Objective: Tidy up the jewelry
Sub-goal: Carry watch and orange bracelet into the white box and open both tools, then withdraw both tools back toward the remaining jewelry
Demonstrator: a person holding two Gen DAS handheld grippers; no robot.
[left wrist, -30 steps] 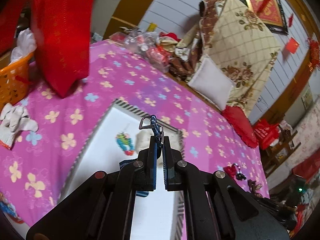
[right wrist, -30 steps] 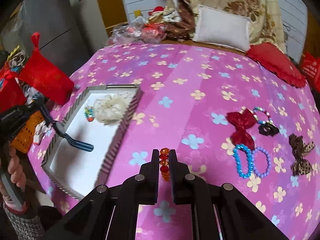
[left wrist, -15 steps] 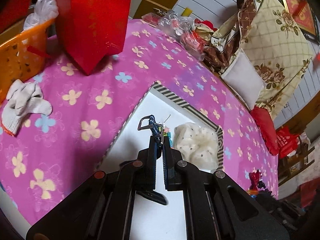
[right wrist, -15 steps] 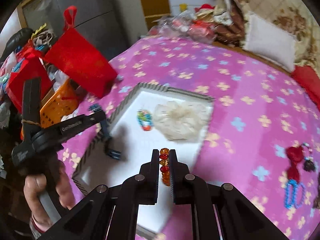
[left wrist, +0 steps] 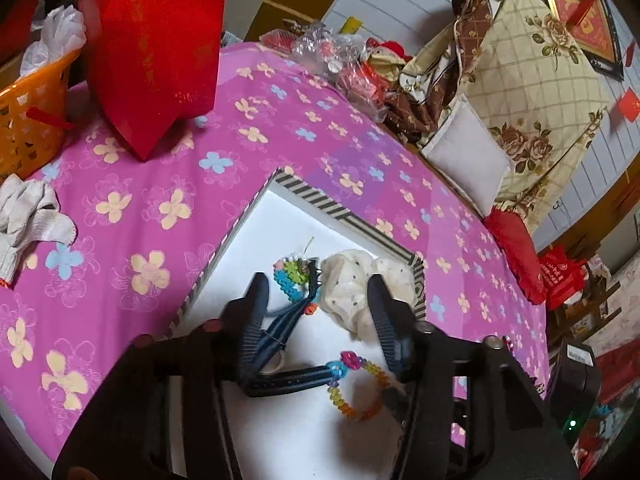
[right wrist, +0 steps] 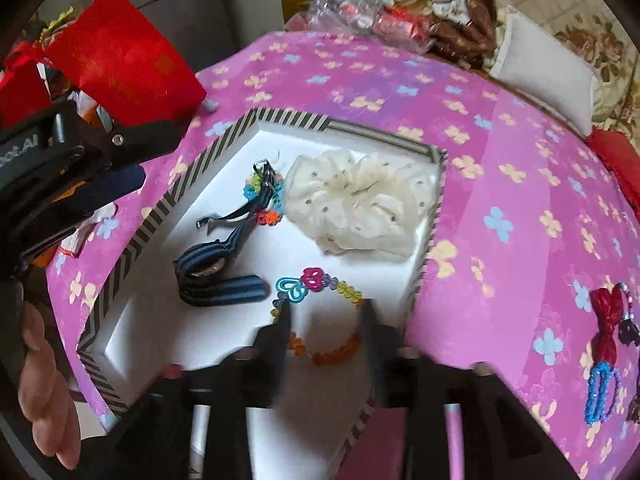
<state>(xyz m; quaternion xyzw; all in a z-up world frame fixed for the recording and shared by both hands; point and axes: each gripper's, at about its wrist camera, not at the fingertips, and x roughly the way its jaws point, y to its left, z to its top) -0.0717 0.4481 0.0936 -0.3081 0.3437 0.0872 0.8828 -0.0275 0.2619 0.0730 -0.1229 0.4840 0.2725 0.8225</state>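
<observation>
The right gripper (right wrist: 324, 320) is spread open, with its 2 fingers (right wrist: 280, 328) on each side of a beaded bracelet (right wrist: 320, 316) and nothing between them is gripped. This bracelet lies flat on the white floor of the tray (right wrist: 224, 148), in the near part, and it has a blue heart and a pink charm at its far side. The left gripper (left wrist: 316, 316) is also released, its jaws wide apart above the same tray. In the left wrist view the bracelet (left wrist: 356, 384) shows near the right finger.

Just beside the bracelet, on the left, lies a blue striped watch (right wrist: 218, 276); its strap runs away toward the far side and its buckle end rests on a small colourful bead piece (right wrist: 264, 196). In the left wrist view the watch (left wrist: 280, 344) lies between the 2 open fingers, and the strap seems to touch the left finger, but I cannot tell if it hangs on it. To the right of the bead piece, a cream scrunchie (right wrist: 360, 200) with dark dots fills the far right corner of the tray.

The tray has a striped rim and stands on a pink cloth (right wrist: 500, 184) with flowers. On this cloth, well apart to the right, lie a red bow (right wrist: 608, 328) and blue bead rings (right wrist: 600, 392). Farther left stands a red bag (left wrist: 152, 48), next to an orange basket (left wrist: 32, 112), with a white glove (left wrist: 28, 212) near them.
</observation>
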